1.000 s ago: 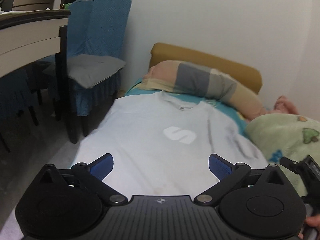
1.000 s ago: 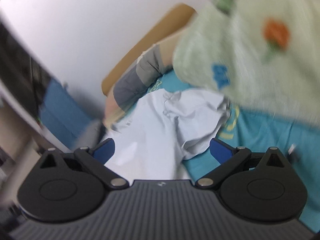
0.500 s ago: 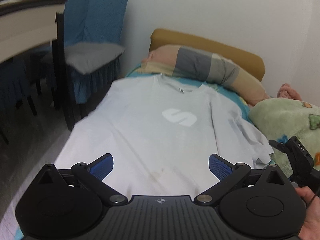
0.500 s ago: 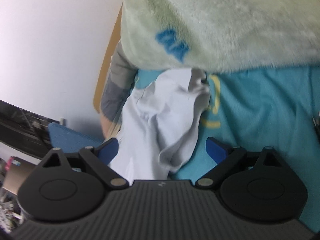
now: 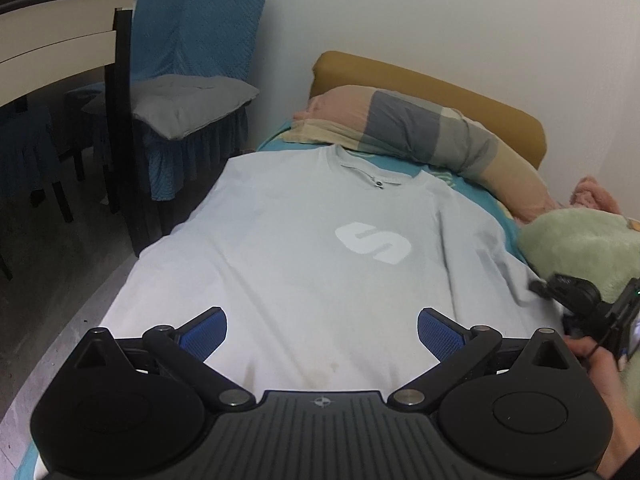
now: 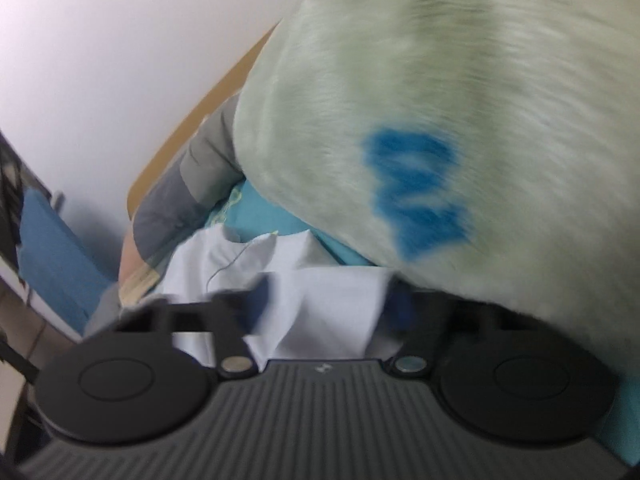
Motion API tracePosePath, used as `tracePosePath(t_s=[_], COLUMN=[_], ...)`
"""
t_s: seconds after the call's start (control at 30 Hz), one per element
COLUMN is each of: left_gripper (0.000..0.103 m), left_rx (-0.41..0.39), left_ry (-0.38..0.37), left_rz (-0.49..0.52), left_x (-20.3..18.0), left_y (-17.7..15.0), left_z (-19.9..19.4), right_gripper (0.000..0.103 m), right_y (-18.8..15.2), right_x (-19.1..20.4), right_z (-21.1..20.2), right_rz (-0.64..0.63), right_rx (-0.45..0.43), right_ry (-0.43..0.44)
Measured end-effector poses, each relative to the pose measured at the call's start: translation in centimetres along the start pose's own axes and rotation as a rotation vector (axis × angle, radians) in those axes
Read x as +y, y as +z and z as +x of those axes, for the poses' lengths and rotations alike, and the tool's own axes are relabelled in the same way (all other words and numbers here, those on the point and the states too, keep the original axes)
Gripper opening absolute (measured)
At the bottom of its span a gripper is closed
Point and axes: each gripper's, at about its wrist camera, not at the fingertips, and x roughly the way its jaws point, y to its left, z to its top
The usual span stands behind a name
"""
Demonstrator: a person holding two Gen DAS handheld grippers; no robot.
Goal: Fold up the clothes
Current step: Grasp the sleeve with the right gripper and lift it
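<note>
Left fingers spread wide, blue pads apart, nothing between them; left gripper hovering over the hem end of the pale blue T-shirt, gripping no cloth. T-shirt laid flat, front up, on the teal-sheeted bed, collar toward the striped pillow, white logo mid-chest, left edge draping off the bedside near the blue-covered chair. Further right, green fleece blanket bunched against the shirt's right sleeve. Right gripper at that sleeve edge, jaws just drawn in from wide, blurred mid-swing with sleeve cloth between the pads; firm pinch or not, cannot tell. Probably the opening step: taking hold of the right sleeve for a first fold inward. Next move likely calling for a sure grip, blanket kept clear, then lifting the sleeve across toward the logo
</note>
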Motion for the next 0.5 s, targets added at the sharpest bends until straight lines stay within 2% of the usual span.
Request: tracePosePath(t_s=[0.03,0.13,0.27,0.4,0.5], left_gripper=[0.103,0.103,0.103,0.103,0.103], left_rx=[0.003,0.009,0.008,0.01,0.009], left_ry=[0.003,0.011,0.012,0.024,0.059], left_rz=[-0.013,-0.053,-0.112,-0.173,-0.208], left_x=[0.2,1.0,2.5,4.7,6.5], left_y=[0.3,1.0,1.9,3.1,3.8], left_z=[0.3,0.5,-0.2,-1.7,-2.3], right_gripper=[0.014,0.008,0.006,0.006,0.006], right_y=[0.5,2.5,6.8,9.3,9.4], right_x=[0.5,3.2,7.4,13.4,18.3], right_z=[0.0,-1.6,-3.4,-4.5,-4.9], right_rz=[-0.038,-0.135,-0.221,-0.344,-0.445], right_rx=[-0.002,-0.084,-0.159,-0.173,-0.165], right_ry=[-0.014,-0.015,-0.022,-0.048,-0.06])
